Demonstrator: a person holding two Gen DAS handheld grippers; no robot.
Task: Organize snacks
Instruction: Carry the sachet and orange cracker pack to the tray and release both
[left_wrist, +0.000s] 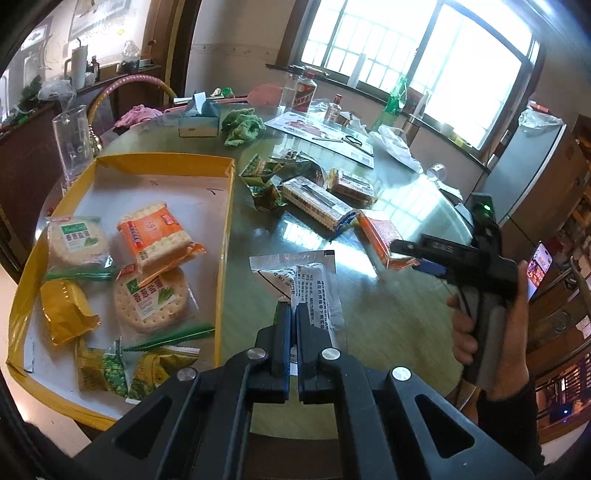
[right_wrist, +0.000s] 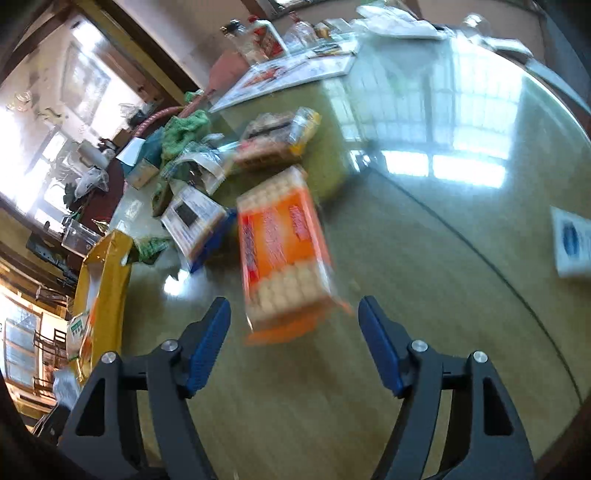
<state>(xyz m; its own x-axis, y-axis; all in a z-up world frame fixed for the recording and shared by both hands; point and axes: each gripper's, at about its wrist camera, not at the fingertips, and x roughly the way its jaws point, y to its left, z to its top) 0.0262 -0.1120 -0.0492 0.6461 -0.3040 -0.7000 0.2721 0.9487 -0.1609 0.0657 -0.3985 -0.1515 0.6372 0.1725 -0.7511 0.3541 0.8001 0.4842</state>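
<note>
Jaws: left gripper (left_wrist: 291, 314) clamped on white sachet (left_wrist: 310, 280); right gripper (right_wrist: 293, 332) spread wide, orange cracker pack (right_wrist: 282, 254) straight ahead on table (right_wrist: 424, 258), long axis toward them; yellow tray (left_wrist: 225, 236) leftward.

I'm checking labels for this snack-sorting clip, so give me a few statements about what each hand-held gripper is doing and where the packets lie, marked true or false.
1. The left hand-held gripper is shut on a white printed sachet. True.
2. The right hand-held gripper is clamped on the orange-wrapped cracker packet. False: its jaws stand wide open, with the packet lying on the table ahead of them.
3. The yellow cardboard tray holds two round biscuit packets with green labels. True.
4. The yellow cardboard tray holds no orange packet. False: an orange-wrapped square cracker packet lies in it.
5. A crumpled green cloth lies on the glossy green round table. True.
</note>
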